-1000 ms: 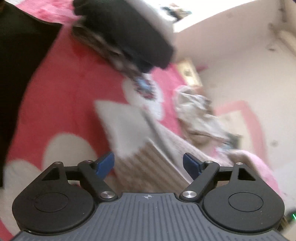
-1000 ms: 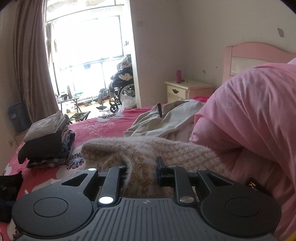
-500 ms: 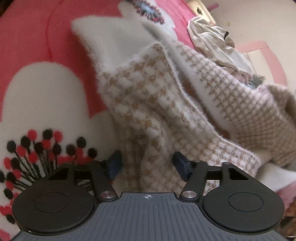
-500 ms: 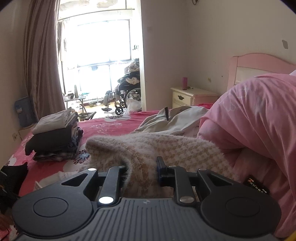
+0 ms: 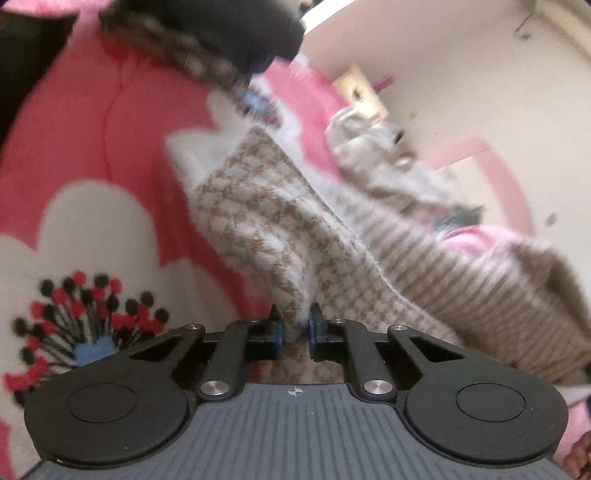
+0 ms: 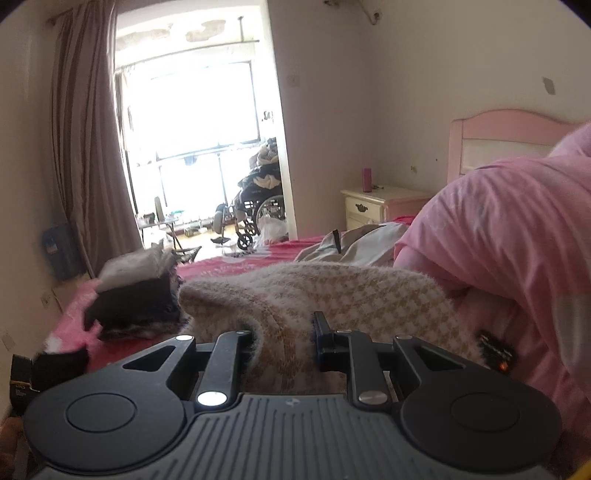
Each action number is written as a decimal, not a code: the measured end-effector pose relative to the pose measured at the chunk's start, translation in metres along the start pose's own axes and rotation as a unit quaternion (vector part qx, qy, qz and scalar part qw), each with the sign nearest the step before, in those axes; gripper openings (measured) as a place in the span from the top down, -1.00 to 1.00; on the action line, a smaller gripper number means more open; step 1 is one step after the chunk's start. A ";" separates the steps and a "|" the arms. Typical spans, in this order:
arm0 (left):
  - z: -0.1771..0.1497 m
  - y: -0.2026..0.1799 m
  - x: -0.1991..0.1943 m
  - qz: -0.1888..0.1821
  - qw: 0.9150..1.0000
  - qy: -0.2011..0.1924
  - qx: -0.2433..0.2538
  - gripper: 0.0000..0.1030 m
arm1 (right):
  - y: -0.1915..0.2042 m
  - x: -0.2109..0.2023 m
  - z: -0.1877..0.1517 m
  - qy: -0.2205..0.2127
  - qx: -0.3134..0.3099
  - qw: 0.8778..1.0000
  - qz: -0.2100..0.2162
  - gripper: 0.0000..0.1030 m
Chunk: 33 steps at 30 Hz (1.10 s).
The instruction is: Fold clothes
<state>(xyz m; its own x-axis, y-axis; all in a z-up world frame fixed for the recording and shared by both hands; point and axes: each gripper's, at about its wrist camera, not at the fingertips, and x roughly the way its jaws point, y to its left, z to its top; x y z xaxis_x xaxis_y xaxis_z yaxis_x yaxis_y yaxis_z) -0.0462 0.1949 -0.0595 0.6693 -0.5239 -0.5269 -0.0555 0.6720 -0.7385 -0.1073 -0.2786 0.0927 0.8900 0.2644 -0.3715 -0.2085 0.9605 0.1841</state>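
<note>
Left view smeared: stacked dark clothes (image 5: pixel 207 33) cut by top edge; crumpled beige garment (image 5: pixel 388 166) blurred. Right gripper's (image 6: pixel 284 332) left fingertip buried in sweater (image 6: pixel 332 295).

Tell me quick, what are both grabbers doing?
Left gripper: shut on the fuzzy sweater.
Right gripper: shut on the same sweater.

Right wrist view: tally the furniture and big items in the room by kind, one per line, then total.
Wheelchair: 1
Nightstand: 1
Pink headboard: 1
Curtain: 1
Stack of folded clothes: 1
Total: 5
</note>
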 end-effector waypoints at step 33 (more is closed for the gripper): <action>0.019 0.037 0.013 0.104 0.986 0.008 0.128 0.18 | 0.085 0.204 -0.095 0.199 -0.503 0.835 0.097 -0.83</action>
<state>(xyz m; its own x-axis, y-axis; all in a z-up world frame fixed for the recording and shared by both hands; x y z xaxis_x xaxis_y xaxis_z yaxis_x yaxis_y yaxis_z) -0.0253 0.2225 -0.0855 0.6517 -0.3667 -0.6640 -0.0006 0.8751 -0.4839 0.0182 -0.1343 -0.0540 0.6359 0.2386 -0.7339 -0.7469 0.4296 -0.5075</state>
